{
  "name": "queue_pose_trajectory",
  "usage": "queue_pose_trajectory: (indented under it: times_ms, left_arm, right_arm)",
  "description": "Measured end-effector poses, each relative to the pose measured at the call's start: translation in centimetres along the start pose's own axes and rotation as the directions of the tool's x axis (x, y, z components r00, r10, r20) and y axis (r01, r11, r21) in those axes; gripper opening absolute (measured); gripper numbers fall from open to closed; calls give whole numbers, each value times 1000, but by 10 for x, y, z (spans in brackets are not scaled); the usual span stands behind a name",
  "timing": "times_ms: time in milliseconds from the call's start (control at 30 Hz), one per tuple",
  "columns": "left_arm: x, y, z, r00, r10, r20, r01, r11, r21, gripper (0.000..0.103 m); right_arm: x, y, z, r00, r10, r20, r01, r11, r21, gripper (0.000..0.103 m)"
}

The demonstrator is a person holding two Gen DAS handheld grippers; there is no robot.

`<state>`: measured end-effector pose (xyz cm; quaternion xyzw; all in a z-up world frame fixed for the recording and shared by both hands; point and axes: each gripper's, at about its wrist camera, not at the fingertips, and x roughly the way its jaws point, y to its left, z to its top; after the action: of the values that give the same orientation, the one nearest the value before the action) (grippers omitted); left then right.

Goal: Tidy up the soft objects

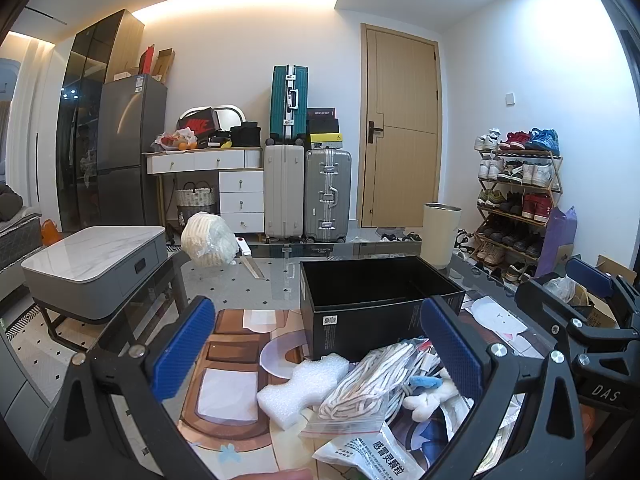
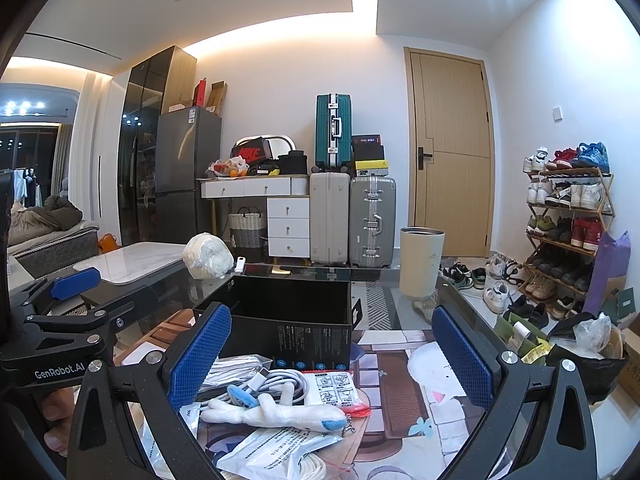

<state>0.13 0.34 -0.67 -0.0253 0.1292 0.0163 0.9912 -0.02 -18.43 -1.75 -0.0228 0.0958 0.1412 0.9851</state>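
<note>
We had barely started: the open black cardboard box [image 1: 376, 304] looked empty, while the white plush toy [image 2: 280, 414], foam block [image 1: 302, 386] and bagged white cord [image 1: 372, 386] lay at the glass worktop's [image 1: 256, 280] near edge. Left claw [image 1: 320, 354] and right claw [image 2: 330, 356] hung spread, gripping nothing.

Black tongs [image 1: 320, 348] with blue textured pads [image 1: 185, 348], silver screws, white lettering.

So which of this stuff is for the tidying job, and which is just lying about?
For the job: black box, foam, bag of cord, plush toy, cable, sachets.
Lying about: suitcases, shoe rack, cup, fridge.
</note>
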Motion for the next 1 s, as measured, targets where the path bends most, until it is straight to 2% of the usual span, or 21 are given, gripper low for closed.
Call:
queue_pose_trajectory:
  times_ms: [133,267,367,433,533,700,733,800,900,1000]
  left_arm:
    - [2,0,9,1000,12,-22,-12,1000,0,103]
    - [7,2,26,996,14,-93,-15,1000,-2,103]
    - [17,5,32,981,-16,-191,15,1000,-4,103]
    - [25,6,31,964,-18,-264,19,1000,1,103]
    - [32,5,26,934,-48,-355,50,999,-5,103]
    - [32,-9,1,842,-103,-530,113,993,-13,103]
    - [31,-14,-5,822,-107,-560,123,992,-10,103]
    - [32,-24,-17,796,-94,-598,135,991,25,103]
    - [33,-32,-30,765,-74,-639,136,990,48,103]
    - [38,-36,-42,733,-61,-677,129,990,51,102]
  right_arm:
    - [1,0,0,1000,-1,-2,1,1000,2,102]
    - [1,-8,16,1000,10,-26,-8,998,55,102]
    - [8,-12,31,996,7,-89,1,996,86,102]
    - [15,-15,41,990,11,-142,4,995,99,102]
    - [27,-15,47,973,4,-231,11,998,63,102]
    - [41,-10,30,926,14,-377,-7,1000,20,102]
    - [44,-9,21,904,29,-427,-27,1000,10,102]
    - [49,-7,9,866,34,-498,-40,999,0,102]
    - [57,-5,-11,800,54,-597,-61,998,8,102]
    - [64,-2,-26,766,73,-639,-74,997,26,102]
